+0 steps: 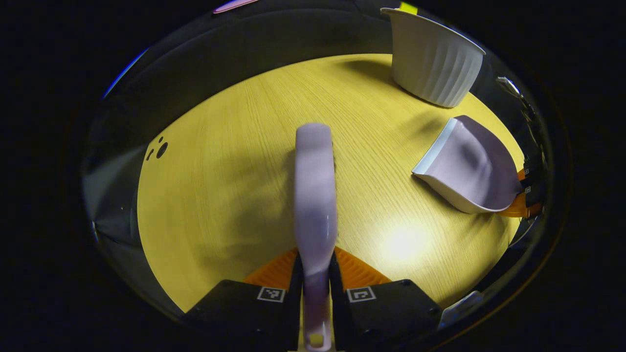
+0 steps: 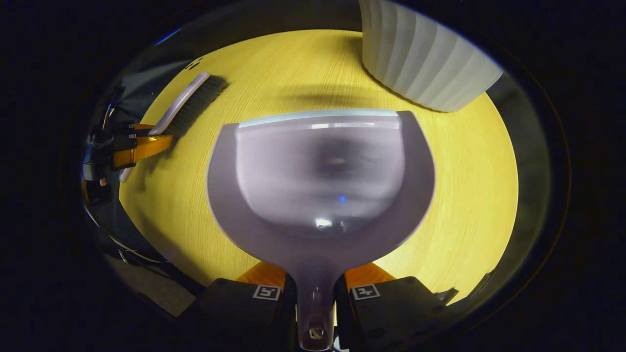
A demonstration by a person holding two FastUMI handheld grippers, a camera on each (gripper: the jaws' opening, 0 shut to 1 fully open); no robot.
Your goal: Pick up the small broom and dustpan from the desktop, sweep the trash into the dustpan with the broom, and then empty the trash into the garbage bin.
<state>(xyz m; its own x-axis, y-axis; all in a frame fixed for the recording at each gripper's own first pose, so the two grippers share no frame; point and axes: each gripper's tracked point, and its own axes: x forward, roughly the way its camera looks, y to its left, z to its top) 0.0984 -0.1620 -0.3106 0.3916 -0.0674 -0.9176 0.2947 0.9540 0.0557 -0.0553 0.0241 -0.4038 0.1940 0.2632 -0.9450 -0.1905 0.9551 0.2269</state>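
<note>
Two tools are up and both are gripped. On the left gripper view, the left gripper (image 1: 315, 281) has its fingers pinching the broom (image 1: 315, 195) by the handle, one finger on each side, and the broom runs straight ahead from the fingertips over the yellow bench (image 1: 220, 186). Ahead and to the right of those fingers sits the dustpan (image 1: 469, 166), held at its far side by the other gripper, and beyond that stands the ribbed white bin (image 1: 433, 61) on the bench's far edge.

Over to the right gripper view: the right gripper (image 2: 315, 293) has its fingers clamped on the dustpan's (image 2: 320, 186) handle, the pan spreading wide just ahead of the fingertips, mouth facing away towards the bin (image 2: 420, 63), which stands ahead and to the right. Whether the pan touches the bench (image 2: 469, 195) is hard to tell. Far left of the fingers, the broom (image 2: 188, 105) shows its dark bristles, gripped by the left gripper (image 2: 142, 144) at its handle.
</note>
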